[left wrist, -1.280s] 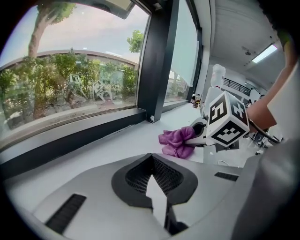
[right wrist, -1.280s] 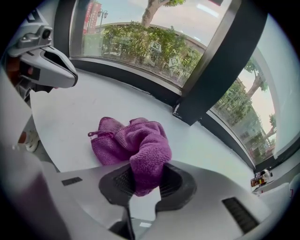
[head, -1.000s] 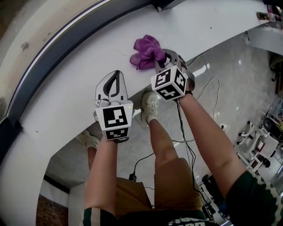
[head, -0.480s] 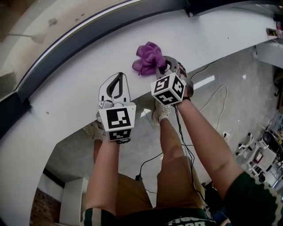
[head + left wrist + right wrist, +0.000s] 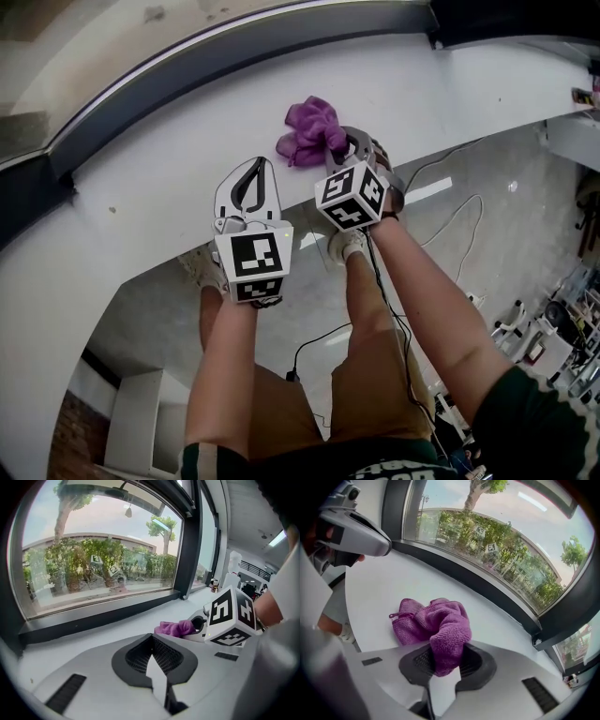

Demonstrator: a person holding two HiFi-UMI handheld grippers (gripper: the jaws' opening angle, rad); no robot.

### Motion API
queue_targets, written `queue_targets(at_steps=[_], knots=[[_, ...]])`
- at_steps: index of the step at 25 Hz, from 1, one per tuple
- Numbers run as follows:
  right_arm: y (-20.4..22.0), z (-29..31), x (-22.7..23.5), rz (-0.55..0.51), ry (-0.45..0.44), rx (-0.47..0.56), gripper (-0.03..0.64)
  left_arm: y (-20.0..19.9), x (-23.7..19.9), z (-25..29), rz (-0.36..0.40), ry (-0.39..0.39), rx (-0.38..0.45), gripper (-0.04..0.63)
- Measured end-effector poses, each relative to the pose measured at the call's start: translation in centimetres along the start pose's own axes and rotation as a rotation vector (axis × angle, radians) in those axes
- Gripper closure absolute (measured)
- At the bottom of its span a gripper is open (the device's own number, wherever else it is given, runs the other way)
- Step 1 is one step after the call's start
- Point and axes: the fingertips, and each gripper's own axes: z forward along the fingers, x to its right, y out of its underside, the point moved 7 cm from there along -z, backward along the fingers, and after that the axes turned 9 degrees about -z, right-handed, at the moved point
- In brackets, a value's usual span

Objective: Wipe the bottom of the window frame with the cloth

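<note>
A crumpled purple cloth (image 5: 309, 127) lies on the white window sill (image 5: 141, 178), short of the dark bottom rail of the window frame (image 5: 234, 52). My right gripper (image 5: 345, 142) is shut on the cloth's near edge. In the right gripper view a fold of the cloth (image 5: 440, 625) is pinched between the jaws of that gripper (image 5: 445, 656), and the frame rail (image 5: 487, 590) runs beyond it. My left gripper (image 5: 250, 167) rests on the sill to the left of the cloth, shut and holding nothing. In the left gripper view its tips (image 5: 152, 637) meet, with the cloth (image 5: 174, 628) ahead to the right.
The sill's front edge (image 5: 309, 230) runs just under both grippers, with the floor, cables (image 5: 450, 202) and the person's shoes (image 5: 345, 246) below. A dark upright mullion (image 5: 190, 550) stands at the right of the pane. A frame corner (image 5: 539, 639) sits to the right.
The head view has shifted a little. Both grippers keep their places on the sill, and the right one stays shut on the cloth.
</note>
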Motion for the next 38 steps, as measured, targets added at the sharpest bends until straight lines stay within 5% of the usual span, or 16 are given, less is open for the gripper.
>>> queue_targets(at_steps=[38], knots=[[-18.7,0.9,-16.8,-0.248,-0.181,0.156,0.529,6.6,-17.4,-13.6,-0.171,-0.256,0.011,0.589]])
